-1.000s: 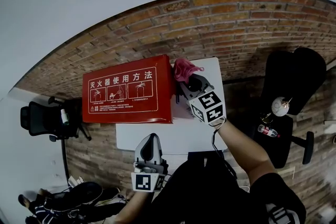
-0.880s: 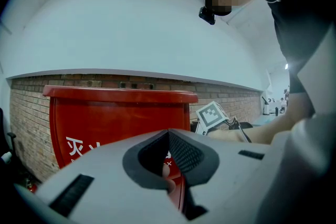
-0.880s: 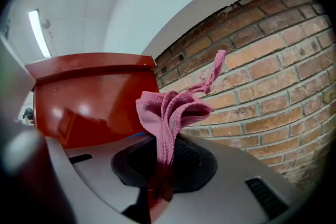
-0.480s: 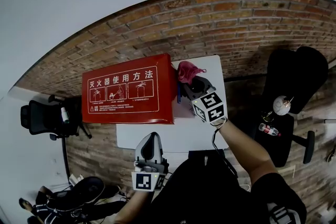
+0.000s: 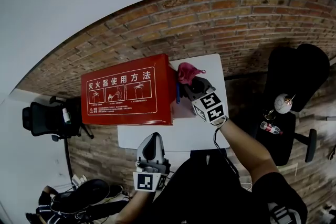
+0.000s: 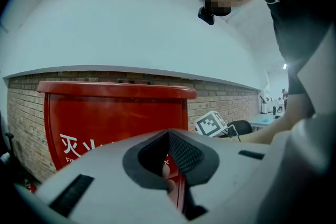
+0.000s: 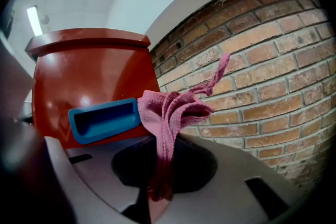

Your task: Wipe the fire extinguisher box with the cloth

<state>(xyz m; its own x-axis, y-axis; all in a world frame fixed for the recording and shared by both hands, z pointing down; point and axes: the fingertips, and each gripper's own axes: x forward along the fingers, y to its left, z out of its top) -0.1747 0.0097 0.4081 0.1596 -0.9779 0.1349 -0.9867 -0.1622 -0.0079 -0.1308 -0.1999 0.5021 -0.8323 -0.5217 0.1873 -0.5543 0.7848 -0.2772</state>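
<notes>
The red fire extinguisher box (image 5: 126, 91) with white characters stands on a white table (image 5: 173, 136) against a brick wall. Its right side carries a blue recessed handle (image 7: 103, 118). My right gripper (image 5: 190, 84) is shut on a pink cloth (image 5: 187, 71), which bunches up beside the box's right side, next to the handle. In the right gripper view the pink cloth (image 7: 170, 118) hangs from between the jaws. My left gripper (image 5: 151, 148) hovers at the table's near edge, shut and empty, pointing at the box front (image 6: 105, 128).
A black office chair (image 5: 44, 118) stands to the left of the box. Another black chair (image 5: 291, 92) is on the right, with a bottle (image 5: 271, 128) on it. Bags and shoes lie on the floor at lower left (image 5: 79, 199).
The right gripper with the cloth has edged slightly toward the box's right side. The left gripper has barely moved.
</notes>
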